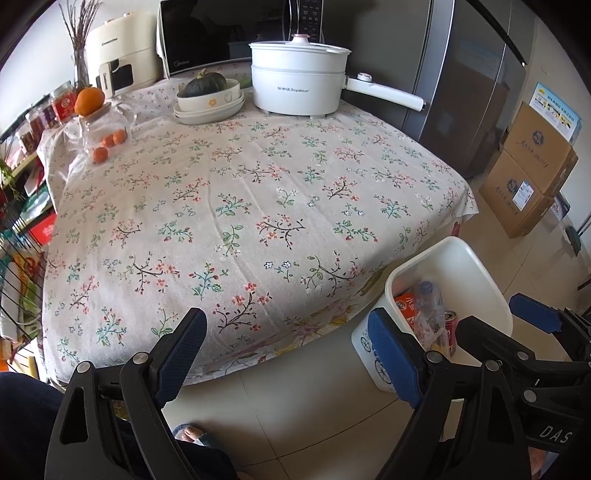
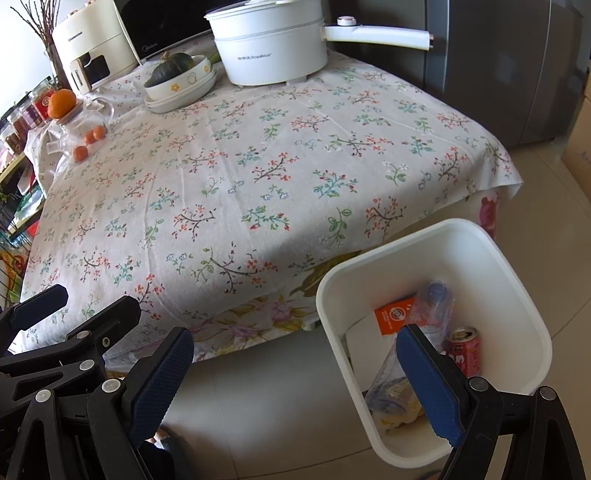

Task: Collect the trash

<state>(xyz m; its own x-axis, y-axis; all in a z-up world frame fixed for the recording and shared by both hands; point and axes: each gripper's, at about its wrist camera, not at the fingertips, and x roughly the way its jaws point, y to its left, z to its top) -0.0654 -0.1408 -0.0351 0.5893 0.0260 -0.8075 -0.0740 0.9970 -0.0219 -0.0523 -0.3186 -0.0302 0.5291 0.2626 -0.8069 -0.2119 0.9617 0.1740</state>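
Two wrist views look down over a tabletop (image 1: pixel 258 206) covered with a floral cloth. At the lower right of both frames a white trash bin (image 2: pixel 517 266) stands on the tiled floor, just beside the tabletop's near corner. Inside it lie an orange carton (image 2: pixel 395 314), a crumpled clear plastic bottle (image 2: pixel 436 299) and a red drink can (image 2: pixel 463 349). The left gripper (image 1: pixel 291 354) fills the bottom of its frame with jaws wide apart and nothing between them. The right gripper (image 2: pixel 295 384) likewise has its jaws apart and empty, one blue pad in front of the bin's opening. At the top of the frames stand a white electric pot (image 1: pixel 299 81), a green squash in a bowl (image 1: pixel 207 85), a glass jar with an orange on its lid (image 1: pixel 103 125) and a microwave (image 1: pixel 221 33). Cardboard boxes (image 1: pixel 532 166) sit at the right edge of the left view
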